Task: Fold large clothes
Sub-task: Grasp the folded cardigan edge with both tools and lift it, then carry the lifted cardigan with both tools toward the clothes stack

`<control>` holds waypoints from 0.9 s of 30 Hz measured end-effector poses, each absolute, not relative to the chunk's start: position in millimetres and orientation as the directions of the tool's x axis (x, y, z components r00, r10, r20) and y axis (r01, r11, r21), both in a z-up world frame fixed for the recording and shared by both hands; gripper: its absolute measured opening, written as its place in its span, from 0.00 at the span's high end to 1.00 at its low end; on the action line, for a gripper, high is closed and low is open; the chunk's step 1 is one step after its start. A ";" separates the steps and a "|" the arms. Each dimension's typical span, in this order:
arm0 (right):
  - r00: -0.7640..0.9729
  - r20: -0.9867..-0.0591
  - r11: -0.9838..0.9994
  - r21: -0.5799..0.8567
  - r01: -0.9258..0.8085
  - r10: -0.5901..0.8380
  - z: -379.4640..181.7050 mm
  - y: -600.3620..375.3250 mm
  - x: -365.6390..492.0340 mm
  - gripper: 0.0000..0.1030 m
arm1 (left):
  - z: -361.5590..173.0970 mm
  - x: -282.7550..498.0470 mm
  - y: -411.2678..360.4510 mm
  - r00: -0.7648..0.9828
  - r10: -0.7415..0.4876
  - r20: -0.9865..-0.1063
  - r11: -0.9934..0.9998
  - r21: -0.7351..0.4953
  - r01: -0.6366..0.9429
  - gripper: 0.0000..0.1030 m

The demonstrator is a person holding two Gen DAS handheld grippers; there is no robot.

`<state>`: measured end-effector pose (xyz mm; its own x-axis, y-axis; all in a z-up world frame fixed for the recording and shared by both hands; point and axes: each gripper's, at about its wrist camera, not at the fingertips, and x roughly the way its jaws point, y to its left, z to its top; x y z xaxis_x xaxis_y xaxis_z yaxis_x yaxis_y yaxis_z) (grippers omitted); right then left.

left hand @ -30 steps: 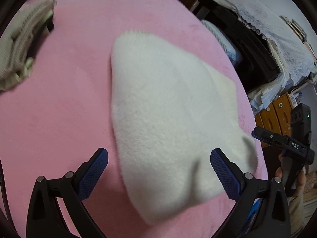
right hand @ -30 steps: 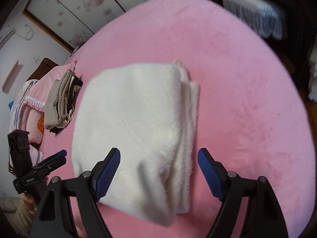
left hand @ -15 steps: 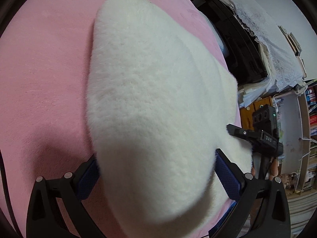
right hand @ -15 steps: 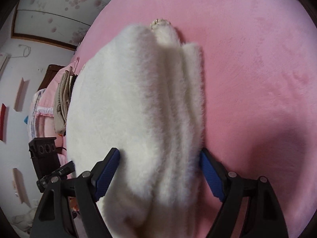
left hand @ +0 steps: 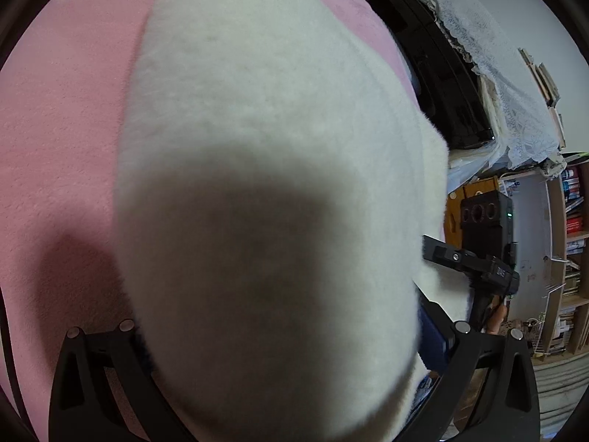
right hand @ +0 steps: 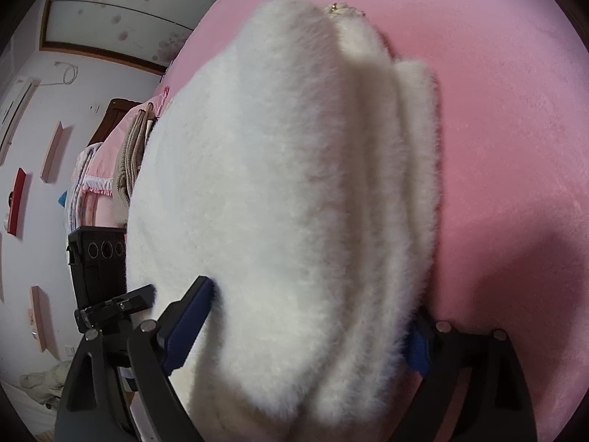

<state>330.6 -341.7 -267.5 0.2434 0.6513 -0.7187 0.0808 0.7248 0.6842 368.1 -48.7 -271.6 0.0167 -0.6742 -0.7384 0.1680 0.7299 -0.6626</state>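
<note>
A folded white fluffy garment [left hand: 276, 110] lies on the pink bed cover [left hand: 55, 129] and fills most of both views. My left gripper [left hand: 287, 331] is open and straddles the garment's near end; the pile hides its left fingertip. In the right wrist view the same garment [right hand: 287, 147] shows stacked folded edges along its right side. My right gripper [right hand: 305, 316] is open, with the garment's bulk between its blue fingers [right hand: 187, 324]. Each gripper shows in the other's view: the right one [left hand: 478, 261] and the left one [right hand: 110, 302].
A small pile of folded beige clothes [right hand: 129, 162] sits at the far side of the bed [right hand: 497, 110]. Black furniture under a lace cloth [left hand: 441, 73] and a bookshelf [left hand: 570, 239] stand beyond the bed edge. A hand [left hand: 497, 316] holds the right gripper.
Both grippers have moved forward and down onto the garment, which now sits between their open fingers and fills the views. Finger spacing looks unchanged.
</note>
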 end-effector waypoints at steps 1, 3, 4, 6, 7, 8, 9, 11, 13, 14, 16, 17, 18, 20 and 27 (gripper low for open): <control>0.253 -0.722 0.732 0.678 0.071 0.644 -266.4 -341.6 329.0 0.17 | -270.9 368.1 -54.2 0.019 -0.664 -0.748 0.739 -0.652 0.170 0.00; 0.276 -0.720 0.737 0.673 0.055 0.637 -262.7 -339.5 326.1 0.24 | -269.9 368.7 -61.8 0.021 -0.649 -0.760 0.753 -0.638 0.160 0.00; 0.286 -0.718 0.739 0.672 0.047 0.635 -260.6 -339.2 324.5 0.28 | -269.4 368.8 -64.1 0.020 -0.641 -0.767 0.760 -0.632 0.150 0.00; 0.309 -0.720 0.749 0.661 0.033 0.622 -254.8 -337.0 320.3 0.33 | -265.7 366.2 -68.9 0.032 -0.602 -0.798 0.794 -0.594 0.128 0.00; 0.314 -0.725 0.757 0.653 0.030 0.613 -252.6 -334.8 320.5 0.36 | -261.4 364.6 -74.2 0.046 -0.575 -0.817 0.814 -0.566 0.131 0.00; 0.321 -0.732 0.767 0.642 0.028 0.601 -249.8 -334.0 319.8 0.38 | -257.2 362.8 -77.7 0.058 -0.547 -0.835 0.833 -0.536 0.136 0.00; 0.326 -0.739 0.776 0.631 0.026 0.590 -247.1 -333.0 318.8 0.41 | -254.2 362.9 -83.3 0.057 -0.523 -0.850 0.848 -0.512 0.135 0.00; 0.334 -0.751 0.790 0.612 0.031 0.569 -244.2 -332.9 317.4 0.45 | -252.7 365.2 -90.4 0.046 -0.507 -0.861 0.858 -0.499 0.126 0.00; 0.345 -0.755 0.796 0.605 0.037 0.558 -240.1 -331.7 315.9 0.50 | -251.8 365.0 -96.3 0.060 -0.507 -0.860 0.858 -0.497 0.132 0.00; 0.352 -0.758 0.801 0.597 0.036 0.549 -238.2 -333.4 314.2 0.51 | -251.2 363.6 -94.4 0.066 -0.508 -0.859 0.857 -0.497 0.134 0.00; 0.366 -0.766 0.815 0.578 0.030 0.529 -231.9 -330.7 310.7 0.54 | -246.5 361.1 -98.3 0.079 -0.498 -0.863 0.863 -0.485 0.145 0.06; 0.374 -0.771 0.824 0.566 0.029 0.516 -228.1 -330.0 307.4 0.56 | -242.9 359.5 -100.6 0.085 -0.494 -0.865 0.865 -0.479 0.152 0.08; 0.380 -0.776 0.830 0.556 0.033 0.504 -223.7 -326.0 306.1 0.57 | -237.6 357.1 -104.3 0.092 -0.490 -0.867 0.866 -0.472 0.166 0.12; 0.395 -0.782 0.840 0.541 0.046 0.482 -215.2 -325.3 299.1 0.58 | -228.7 353.3 -107.9 0.102 -0.483 -0.870 0.868 -0.460 0.186 0.15; 0.386 -0.791 0.853 0.522 0.020 0.475 -188.3 -294.4 257.5 0.60 | -201.7 320.5 -99.9 0.101 -0.455 -0.885 0.876 -0.425 0.230 0.17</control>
<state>257.5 -294.4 -188.3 0.3862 0.4750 -0.7907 0.0198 0.8528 0.5219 320.5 -99.9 -201.7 0.1008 -0.4555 -0.8845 0.2302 0.8756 -0.4247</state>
